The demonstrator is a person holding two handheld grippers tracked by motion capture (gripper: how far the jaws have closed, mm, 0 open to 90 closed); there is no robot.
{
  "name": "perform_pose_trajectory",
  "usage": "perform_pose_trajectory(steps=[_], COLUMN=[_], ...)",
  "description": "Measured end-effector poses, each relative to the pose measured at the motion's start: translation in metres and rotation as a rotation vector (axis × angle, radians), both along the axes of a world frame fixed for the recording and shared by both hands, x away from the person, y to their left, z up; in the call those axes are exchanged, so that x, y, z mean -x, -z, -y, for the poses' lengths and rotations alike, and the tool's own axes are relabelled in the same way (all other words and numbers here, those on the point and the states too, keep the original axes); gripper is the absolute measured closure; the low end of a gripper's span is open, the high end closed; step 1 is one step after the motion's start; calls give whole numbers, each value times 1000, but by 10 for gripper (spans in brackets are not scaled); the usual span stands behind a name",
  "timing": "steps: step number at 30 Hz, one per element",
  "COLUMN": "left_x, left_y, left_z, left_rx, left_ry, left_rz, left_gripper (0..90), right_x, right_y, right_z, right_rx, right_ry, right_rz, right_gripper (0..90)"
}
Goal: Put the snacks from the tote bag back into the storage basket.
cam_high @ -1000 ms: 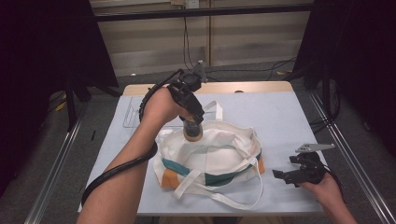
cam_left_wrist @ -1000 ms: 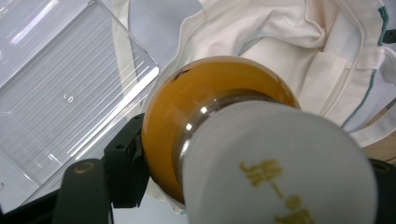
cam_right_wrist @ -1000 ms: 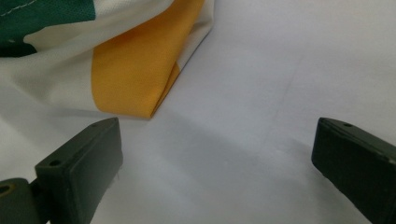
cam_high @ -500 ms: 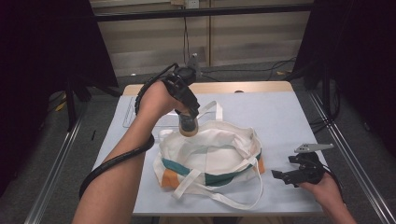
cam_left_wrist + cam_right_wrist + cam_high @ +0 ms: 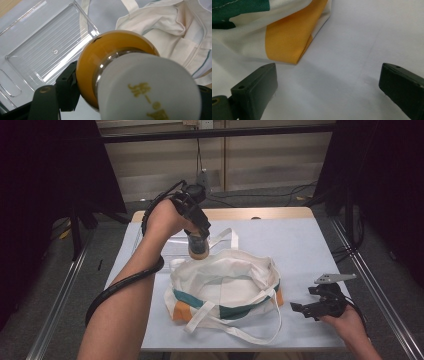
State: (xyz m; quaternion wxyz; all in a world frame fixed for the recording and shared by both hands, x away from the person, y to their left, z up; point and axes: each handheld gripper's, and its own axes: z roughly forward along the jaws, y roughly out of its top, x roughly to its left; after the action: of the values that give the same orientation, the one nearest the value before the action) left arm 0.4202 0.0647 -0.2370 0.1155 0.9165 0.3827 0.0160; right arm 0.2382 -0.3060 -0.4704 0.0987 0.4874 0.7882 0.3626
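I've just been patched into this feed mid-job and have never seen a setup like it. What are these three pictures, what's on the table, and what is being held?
There is no robot arm here: a person holds a hand-held two-jaw tool in each hand. The high view looks down on the table from above the person's side, with the forearms coming in from the bottom. The other two pictures come from cameras riding on each tool, looking along its black jaws.

On the table lie a cream cloth bag with green and orange patches and long straps, and a clear plastic tray beyond it.

The left gripper is shut on a small jar with orange contents and a white lid, held above the bag's far edge, close to the tray. The right gripper rests near the bag's orange corner, its jaws open and holding nothing.
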Motion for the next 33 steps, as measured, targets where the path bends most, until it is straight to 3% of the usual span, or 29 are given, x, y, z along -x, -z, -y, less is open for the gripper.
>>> perform_pose_trajectory(steps=[10,33], left_x=[-9,-27], left_y=[-4,-6], left_z=[-6,-11], left_rx=[-5,-11], left_ry=[-23,-57], left_rz=[6,17], left_gripper=[301,302], right_x=[-1,-2], right_y=[-1,0], right_z=[-1,-3], right_rx=[8,19], right_ry=[2,-11], right_rz=[19,13], right_gripper=[18,18])
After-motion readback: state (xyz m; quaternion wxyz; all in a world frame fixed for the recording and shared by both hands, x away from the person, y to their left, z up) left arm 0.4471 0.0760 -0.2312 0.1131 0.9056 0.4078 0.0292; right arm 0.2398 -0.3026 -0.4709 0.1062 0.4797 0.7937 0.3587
